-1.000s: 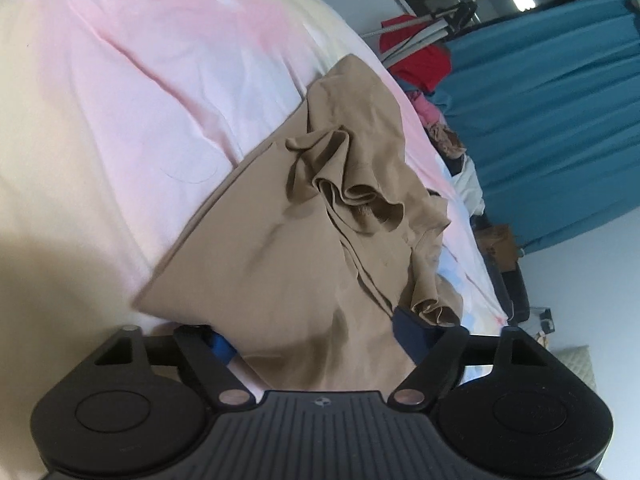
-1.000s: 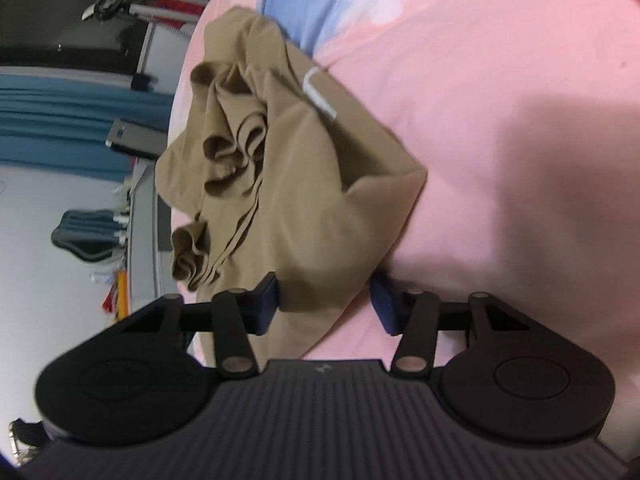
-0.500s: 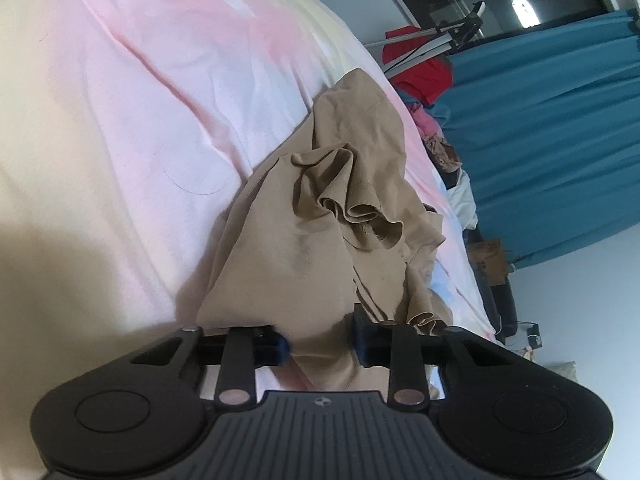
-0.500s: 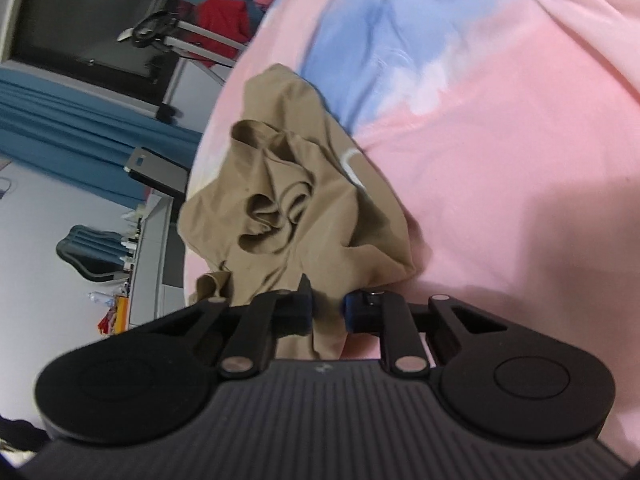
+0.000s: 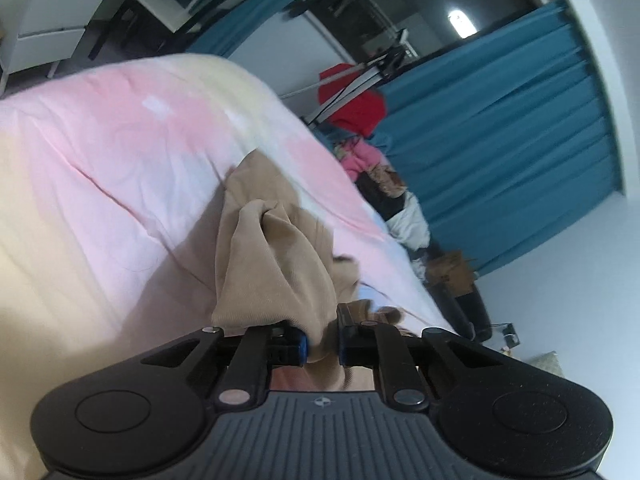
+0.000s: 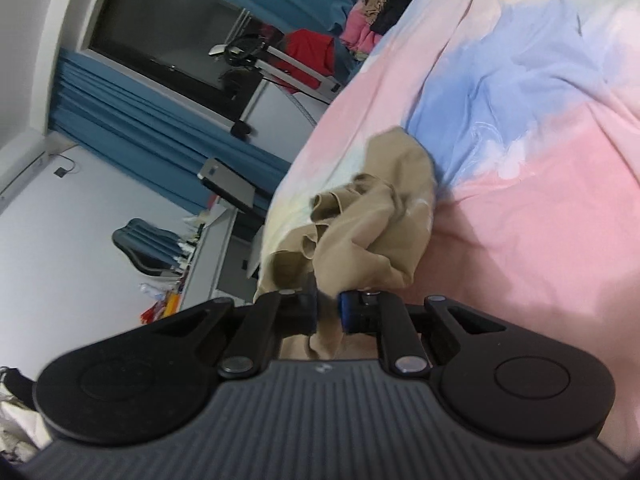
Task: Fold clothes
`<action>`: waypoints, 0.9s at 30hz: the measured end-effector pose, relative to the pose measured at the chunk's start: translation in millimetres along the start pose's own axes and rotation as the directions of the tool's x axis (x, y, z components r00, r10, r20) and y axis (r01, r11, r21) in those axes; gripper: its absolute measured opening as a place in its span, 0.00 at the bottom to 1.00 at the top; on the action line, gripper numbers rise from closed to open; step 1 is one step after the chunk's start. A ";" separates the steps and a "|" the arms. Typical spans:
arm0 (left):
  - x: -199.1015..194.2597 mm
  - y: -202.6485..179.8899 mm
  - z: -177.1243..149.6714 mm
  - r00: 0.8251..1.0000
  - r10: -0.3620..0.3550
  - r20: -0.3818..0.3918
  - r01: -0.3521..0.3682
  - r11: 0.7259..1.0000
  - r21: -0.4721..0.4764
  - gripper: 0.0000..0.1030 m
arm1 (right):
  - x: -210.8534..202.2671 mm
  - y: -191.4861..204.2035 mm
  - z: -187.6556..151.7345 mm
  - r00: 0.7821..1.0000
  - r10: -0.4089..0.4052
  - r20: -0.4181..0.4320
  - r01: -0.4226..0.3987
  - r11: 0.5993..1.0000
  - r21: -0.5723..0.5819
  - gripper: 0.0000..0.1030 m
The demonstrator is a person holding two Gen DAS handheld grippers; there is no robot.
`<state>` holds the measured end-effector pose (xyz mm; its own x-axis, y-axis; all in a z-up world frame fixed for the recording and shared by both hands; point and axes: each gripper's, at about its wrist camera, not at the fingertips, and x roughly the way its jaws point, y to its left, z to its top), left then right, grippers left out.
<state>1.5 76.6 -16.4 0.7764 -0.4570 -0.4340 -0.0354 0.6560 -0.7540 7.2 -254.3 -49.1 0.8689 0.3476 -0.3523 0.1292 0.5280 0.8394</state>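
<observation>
Tan garment [image 5: 276, 264] lies bunched on the pastel bedspread [image 5: 100, 184], pulled up toward both cameras into loose folds, with its far end draped on the bed. Its shape is hard to read (whether shirt or trousers cannot be told), and motion blur softens its far edge in the left wrist view. In the right wrist view the same tan cloth [image 6: 380, 216] is crumpled, with ruffled hems curling at its left side, and its near edge runs out of sight behind the gripper body.

Left gripper [image 5: 322, 344] has its jaws drawn close, with a fold of the fabric pinched between the blue pads [image 5: 303, 345]. Right gripper [image 6: 329, 312] is likewise nearly closed, clamping a strip of the cloth that hangs down between its fingers.

Beyond the bed stand blue curtains [image 5: 520, 128], a red garment [image 5: 356, 108] on a rack, and a pile of clothes [image 5: 384, 184] at the bed's far side.
</observation>
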 end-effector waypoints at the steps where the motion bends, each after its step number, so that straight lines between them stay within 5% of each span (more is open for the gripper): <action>1: -11.5 -3.7 -3.2 1.000 -0.002 -0.007 0.002 1.000 0.003 0.13 | -9.8 2.6 -1.9 1.000 0.004 -0.002 -0.004 1.000 0.002 0.13; 12: -122.5 -9.7 -74.1 0.995 -0.024 -0.092 0.026 0.999 0.020 0.13 | -117.4 10.9 -42.5 0.995 -0.039 -0.094 0.042 0.999 0.029 0.13; 21: -74.6 -21.8 -34.2 0.996 0.029 -0.088 -0.029 1.000 -0.003 0.14 | -74.0 4.2 -19.3 0.995 -0.049 -0.089 0.063 0.985 0.159 0.14; 27: -2.3 -32.4 5.1 0.996 0.071 -0.062 -0.072 0.997 -0.011 0.15 | -15.4 0.0 14.6 0.996 -0.069 -0.064 0.081 0.976 0.204 0.14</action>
<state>4.1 59.5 11.5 0.7315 -0.4452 -0.5165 -0.0981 0.6809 -0.7258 0.8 -270.9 -37.7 0.8256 0.3587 -0.4355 0.2942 0.3849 0.8748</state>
